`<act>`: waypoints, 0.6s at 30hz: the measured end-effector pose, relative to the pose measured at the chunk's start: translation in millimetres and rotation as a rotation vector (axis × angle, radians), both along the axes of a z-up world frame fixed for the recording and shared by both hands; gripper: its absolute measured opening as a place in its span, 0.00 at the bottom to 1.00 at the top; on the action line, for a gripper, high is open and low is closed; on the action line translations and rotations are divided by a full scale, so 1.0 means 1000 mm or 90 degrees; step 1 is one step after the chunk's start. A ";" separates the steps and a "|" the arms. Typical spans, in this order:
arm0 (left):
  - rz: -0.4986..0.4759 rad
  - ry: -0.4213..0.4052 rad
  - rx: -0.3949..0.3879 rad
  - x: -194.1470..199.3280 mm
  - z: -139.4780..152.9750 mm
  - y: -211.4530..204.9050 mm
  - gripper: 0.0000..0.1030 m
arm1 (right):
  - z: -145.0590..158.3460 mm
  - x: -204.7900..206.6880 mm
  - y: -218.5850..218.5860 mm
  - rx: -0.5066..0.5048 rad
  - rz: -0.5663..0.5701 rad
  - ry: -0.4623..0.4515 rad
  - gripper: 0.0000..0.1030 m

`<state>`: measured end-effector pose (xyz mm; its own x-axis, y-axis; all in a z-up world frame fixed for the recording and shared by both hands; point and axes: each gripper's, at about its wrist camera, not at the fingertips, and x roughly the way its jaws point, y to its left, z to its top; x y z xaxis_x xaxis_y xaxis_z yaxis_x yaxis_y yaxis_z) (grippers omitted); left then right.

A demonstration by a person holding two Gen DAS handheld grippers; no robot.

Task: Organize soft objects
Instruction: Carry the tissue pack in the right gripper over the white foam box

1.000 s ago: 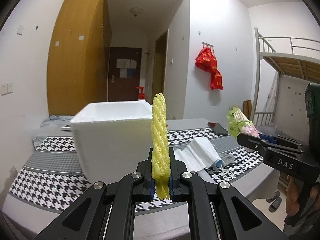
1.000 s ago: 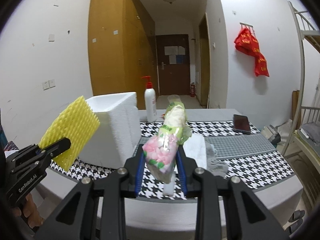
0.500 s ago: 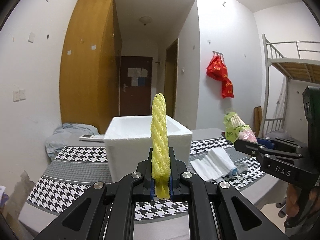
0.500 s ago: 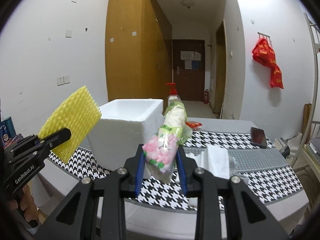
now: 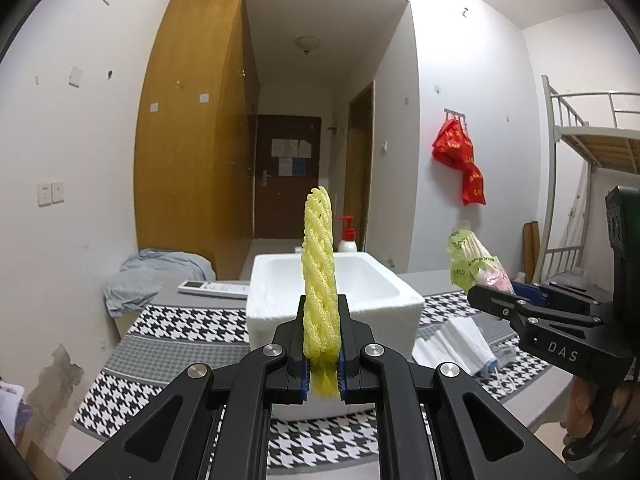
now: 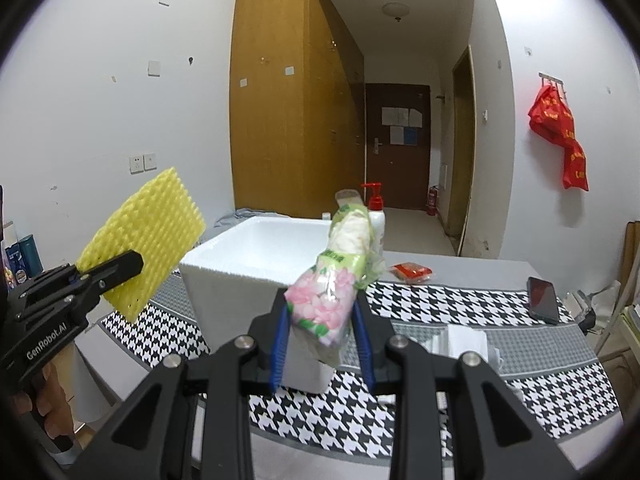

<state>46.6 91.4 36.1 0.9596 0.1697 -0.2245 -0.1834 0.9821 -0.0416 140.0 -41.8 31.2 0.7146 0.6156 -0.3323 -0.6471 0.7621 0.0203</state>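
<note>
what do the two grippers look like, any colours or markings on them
Both are matte black linkage frames with silver pivot bolts and blue pads inside the fingers. The left gripper carries white "GenRobot.AI" lettering on its side, read in the right wrist view. The right gripper shows white "DAS" lettering in the left wrist view. Bare hands hold both handles; no cables or sleeves visible.

Yellow foam net sleeve [image 5: 319, 276]: upright, held above table. Plastic-wrapped soft pack [image 6: 334, 284], pink-green print: tilted. White foam box [image 5: 362, 284]: open-topped.

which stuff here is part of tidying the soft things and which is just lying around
Job: yellow foam net in left gripper; plastic packet in right gripper; white foam box.

Lying about: phone, pump bottle, remote.
</note>
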 end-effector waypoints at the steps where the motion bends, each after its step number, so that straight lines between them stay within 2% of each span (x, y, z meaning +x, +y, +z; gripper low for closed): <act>1: 0.001 -0.001 0.001 0.002 0.002 0.001 0.10 | 0.002 0.001 0.001 0.000 0.001 -0.001 0.33; 18: 0.024 -0.002 -0.004 0.025 0.021 0.019 0.10 | 0.021 0.029 0.025 0.008 0.020 -0.008 0.33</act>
<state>71.8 110.1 57.3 0.9534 0.2041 -0.2220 -0.2199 0.9743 -0.0486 169.1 -17.1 52.3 0.6993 0.6416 -0.3150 -0.6708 0.7413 0.0209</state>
